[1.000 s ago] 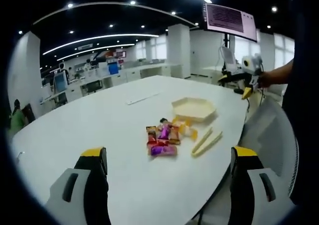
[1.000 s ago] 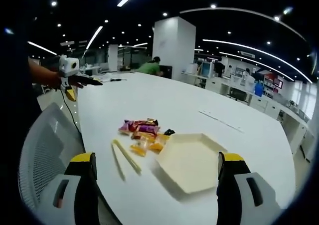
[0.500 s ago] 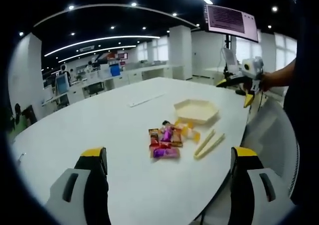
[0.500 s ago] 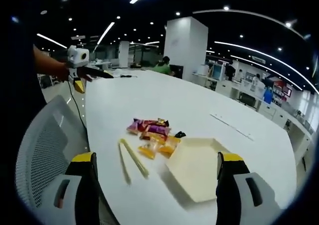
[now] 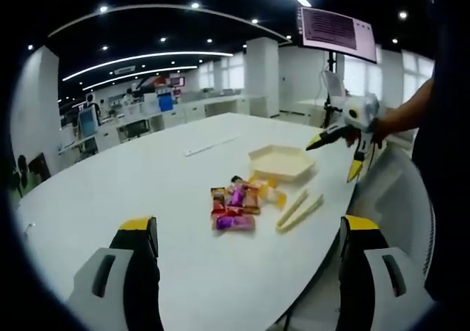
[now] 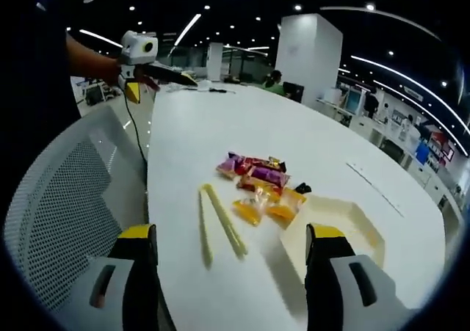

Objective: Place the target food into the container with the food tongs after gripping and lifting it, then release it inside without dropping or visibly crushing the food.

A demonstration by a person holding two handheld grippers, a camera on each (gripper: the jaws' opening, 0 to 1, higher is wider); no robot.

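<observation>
Several wrapped snacks lie in a small pile mid-table, purple, red and orange packets. Pale yellow food tongs lie flat beside them, nearer the table edge. Just beyond stands a cream hexagonal container, empty. My left gripper hangs open, well short of the pile, and appears far off at the table's end. My right gripper is open above the table edge, close to the tongs, and a hand holds it near the container.
A white mesh chair stands at the table edge beside the tongs and appears in the other view. The white table stretches wide and bare around the pile. A monitor hangs behind, and office desks fill the background.
My right gripper has dropped lower and closer to the tongs and the container, and its jaws stand slightly narrower. The left gripper has barely moved. The snacks, tongs and container lie as before.
</observation>
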